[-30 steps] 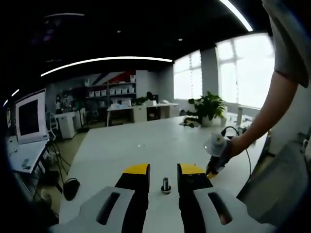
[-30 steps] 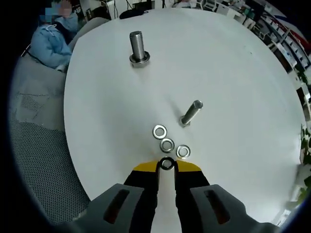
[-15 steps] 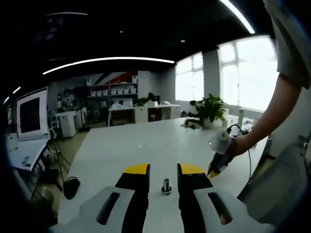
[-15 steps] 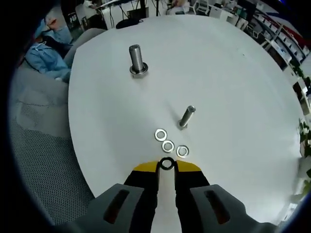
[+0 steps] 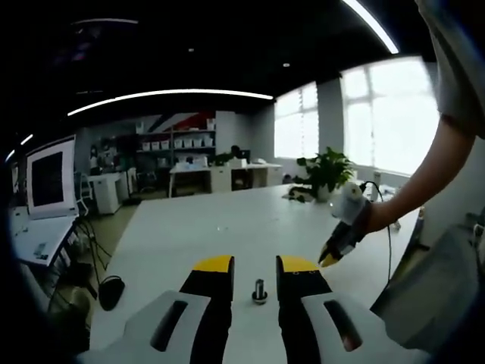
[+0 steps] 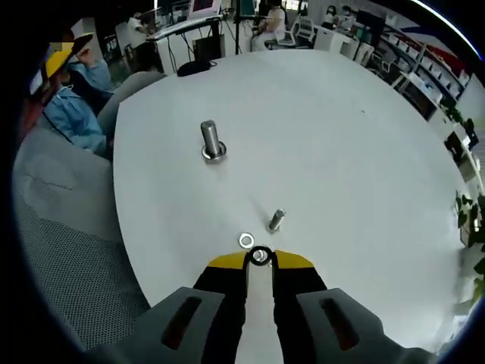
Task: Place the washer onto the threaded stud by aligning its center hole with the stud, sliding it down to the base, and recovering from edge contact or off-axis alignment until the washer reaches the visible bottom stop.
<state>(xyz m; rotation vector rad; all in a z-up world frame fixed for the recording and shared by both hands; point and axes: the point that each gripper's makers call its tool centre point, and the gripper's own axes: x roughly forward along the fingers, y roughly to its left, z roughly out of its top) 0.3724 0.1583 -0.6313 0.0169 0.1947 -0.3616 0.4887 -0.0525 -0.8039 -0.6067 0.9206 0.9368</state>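
The right tongs (image 6: 260, 258) pinch a small steel washer (image 6: 260, 256) between their yellow-tipped jaws, holding it by its rim so the center hole faces out and stays free for the stud. They hang high above the white counter (image 6: 341, 152); in the left gripper view the same tool (image 5: 331, 254) shows at the right, in a person's hand (image 5: 371, 220), lifted well clear of the surface. Below, in the right gripper view, a slim threaded stud (image 6: 276, 221) stands upright near the tips, with one loose washer (image 6: 246, 241) lying flat just beside it, close to the jaw ends. Farther off stands a thicker bolt (image 6: 211, 141) on a wide round base, well apart from the slim one. The left tongs (image 5: 255, 267) rest low on the counter with their jaws spread, a short stud (image 5: 259, 290) standing between them untouched, likely framed there to keep it steady or in sight. The metal parts look smooth, bright and hard against the matte, rounded tabletop, so a washer dropped off-axis would probably skate or ring rather than settle. The held washer is not yet over any stud; lowering and centering remain to be done.
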